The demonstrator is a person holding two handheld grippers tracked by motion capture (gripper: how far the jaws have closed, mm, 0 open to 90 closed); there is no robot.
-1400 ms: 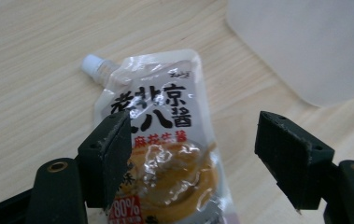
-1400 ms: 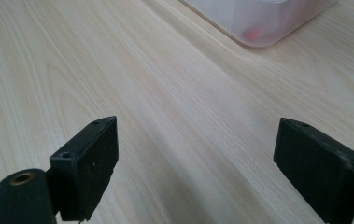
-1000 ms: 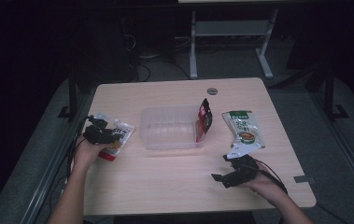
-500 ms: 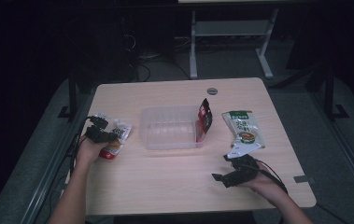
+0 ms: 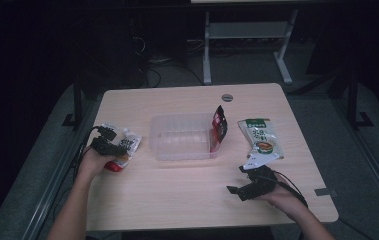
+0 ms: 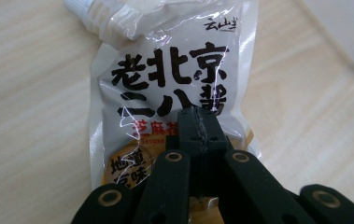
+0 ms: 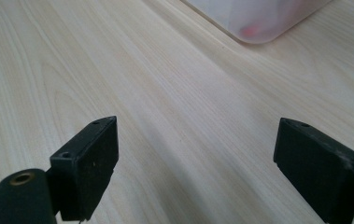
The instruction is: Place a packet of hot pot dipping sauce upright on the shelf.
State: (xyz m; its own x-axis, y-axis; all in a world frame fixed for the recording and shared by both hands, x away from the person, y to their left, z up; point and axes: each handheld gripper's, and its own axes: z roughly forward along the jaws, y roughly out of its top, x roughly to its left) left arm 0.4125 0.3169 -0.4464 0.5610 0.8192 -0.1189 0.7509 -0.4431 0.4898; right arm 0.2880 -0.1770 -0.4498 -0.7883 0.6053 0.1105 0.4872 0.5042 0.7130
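Sesame-paste pouch (image 6: 165,88), white with bold black Chinese lettering and a spout at its far end, lies flat on the wooden table (image 5: 177,195) near its left edge, well left of the clear plastic container (image 5: 182,136). The left gripper (image 6: 195,126) has its jaws clenched on the pouch's near part (film pinched between them). The right gripper (image 7: 195,158) rests near the table's right front, jaws spread wide over bare wood.

Tub (image 5: 182,137): clear plastic, mid-table, open top.
Red packet (image 5: 219,129): upright, leaning at tub's right end.
Green packet (image 5: 260,142): flat, just right of the red packet.
Table (image 5: 177,195): pale wood.
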